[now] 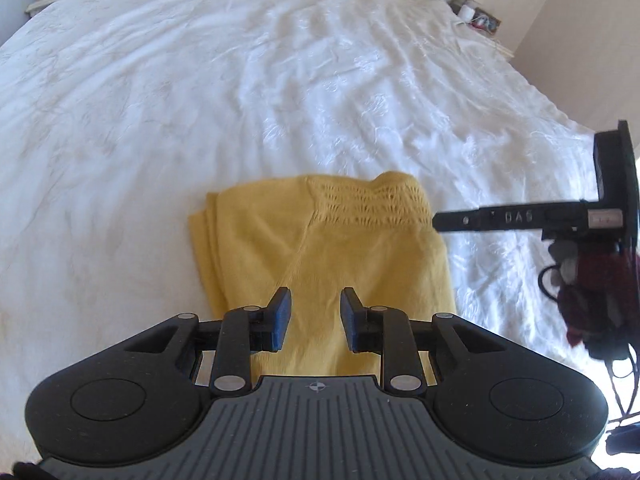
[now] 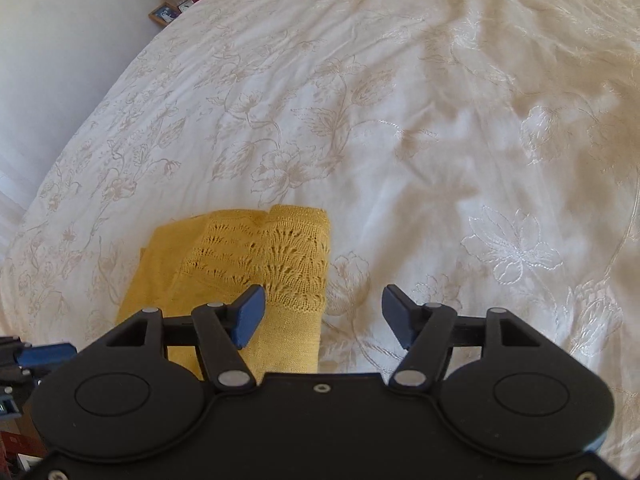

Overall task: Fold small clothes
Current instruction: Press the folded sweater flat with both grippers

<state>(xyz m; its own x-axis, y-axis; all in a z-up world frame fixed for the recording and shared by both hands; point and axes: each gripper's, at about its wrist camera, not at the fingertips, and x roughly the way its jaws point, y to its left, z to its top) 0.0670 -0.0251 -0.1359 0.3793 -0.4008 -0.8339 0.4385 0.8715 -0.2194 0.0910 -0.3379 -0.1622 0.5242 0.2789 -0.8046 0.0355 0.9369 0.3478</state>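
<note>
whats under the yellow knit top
The yellow knit top lies folded on the white embroidered bedspread. Its own lower layers and the bedspread directly beneath are covered.

Folded yellow knit garment (image 1: 320, 256) on bedspread (image 1: 200, 100)

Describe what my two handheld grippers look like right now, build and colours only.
Both are black plastic bodies with two round side housings, silver pivot pins and linkage arms ending in blue rectangular fingers. The left gripper has a grey ribbed top plate with a small crosshair mark. The right gripper has a plain black plate; seen from the left camera, its side reads "DAS" and black cables trail behind.
</note>
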